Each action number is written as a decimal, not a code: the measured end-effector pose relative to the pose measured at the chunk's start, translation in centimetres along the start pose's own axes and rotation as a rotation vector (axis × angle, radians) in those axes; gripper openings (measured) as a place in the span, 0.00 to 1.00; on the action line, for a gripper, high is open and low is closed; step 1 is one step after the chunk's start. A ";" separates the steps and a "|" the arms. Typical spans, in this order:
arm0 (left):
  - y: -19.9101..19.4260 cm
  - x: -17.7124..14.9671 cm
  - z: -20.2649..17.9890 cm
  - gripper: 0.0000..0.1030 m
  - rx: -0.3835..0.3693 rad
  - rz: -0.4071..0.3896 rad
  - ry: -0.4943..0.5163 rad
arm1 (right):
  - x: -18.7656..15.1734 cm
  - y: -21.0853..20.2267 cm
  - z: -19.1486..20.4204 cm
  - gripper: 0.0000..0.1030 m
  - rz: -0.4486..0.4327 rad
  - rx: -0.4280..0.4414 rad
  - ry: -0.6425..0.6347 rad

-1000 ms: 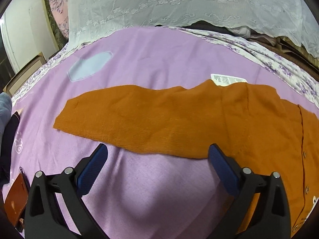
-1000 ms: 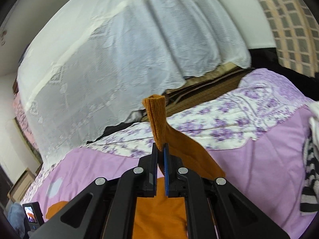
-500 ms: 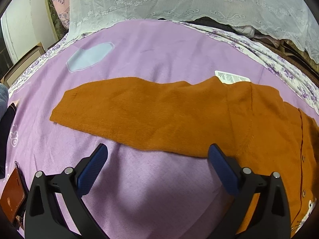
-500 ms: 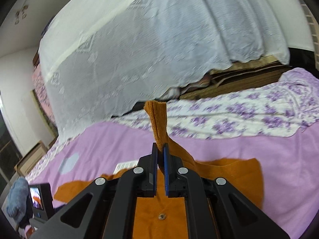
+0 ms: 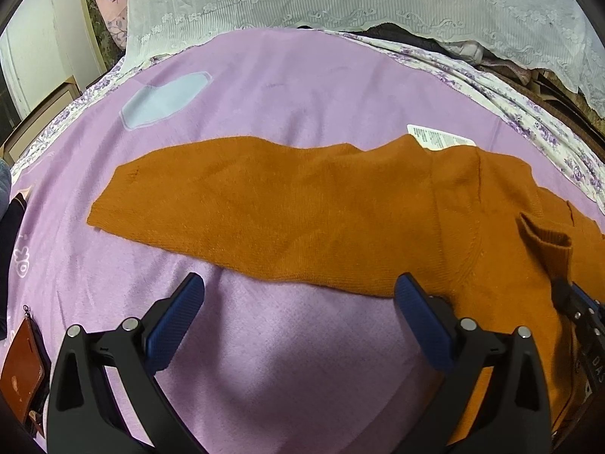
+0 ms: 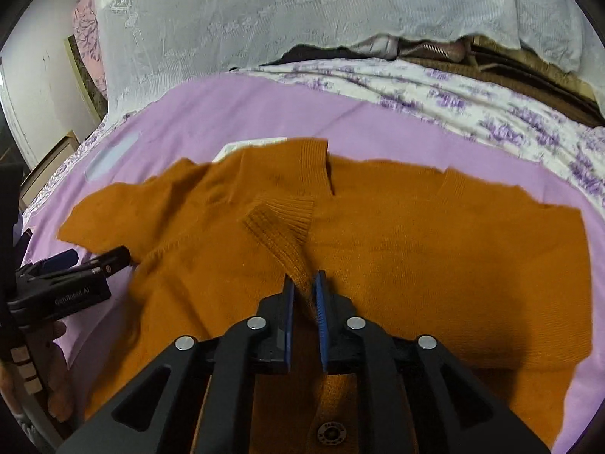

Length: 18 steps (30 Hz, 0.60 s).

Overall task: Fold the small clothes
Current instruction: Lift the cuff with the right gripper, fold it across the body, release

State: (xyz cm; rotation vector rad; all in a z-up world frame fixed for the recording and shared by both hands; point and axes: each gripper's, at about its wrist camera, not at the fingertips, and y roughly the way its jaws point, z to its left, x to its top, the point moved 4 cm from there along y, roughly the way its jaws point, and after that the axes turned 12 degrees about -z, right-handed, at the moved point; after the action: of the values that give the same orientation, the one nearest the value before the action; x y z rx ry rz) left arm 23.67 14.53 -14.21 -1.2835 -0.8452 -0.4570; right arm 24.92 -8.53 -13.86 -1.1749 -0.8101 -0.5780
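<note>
An orange knit cardigan (image 5: 302, 208) lies flat on the purple blanket (image 5: 283, 359), its left sleeve stretched out sideways. My left gripper (image 5: 299, 282) hovers open just at that sleeve's near edge, nothing between its fingers. The right sleeve is folded over the cardigan's body (image 6: 435, 265), with its ribbed cuff (image 6: 281, 223) resting on the chest. My right gripper (image 6: 304, 279) sits low over the front, jaws opening, a thin ridge of sleeve still between the blue pads with a gap showing. The cuff (image 5: 544, 238) and right gripper (image 5: 574, 302) also show in the left wrist view.
A white care label (image 5: 438, 138) pokes out at the collar. A pale blue patch (image 5: 166, 102) marks the blanket at far left. A brown wallet (image 5: 20, 374) lies at the near left edge. White lace cover (image 5: 340, 0) and floral sheet (image 6: 453, 94) bound the far side.
The right gripper came down and across with the sleeve, laying it over the cardigan's body, and its jaws have parted. The left gripper has barely shifted and stays open.
</note>
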 end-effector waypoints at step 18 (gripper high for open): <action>-0.2 1.1 3.3 0.96 0.018 -0.003 -0.086 | 0.4 -3.5 -7.8 0.41 -0.015 -0.133 0.080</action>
State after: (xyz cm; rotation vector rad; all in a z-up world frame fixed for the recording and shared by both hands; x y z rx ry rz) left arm 23.29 17.80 -13.10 -1.2927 -0.9211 -0.3977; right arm 24.40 -16.98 -12.82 -1.2592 -0.7219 -0.6957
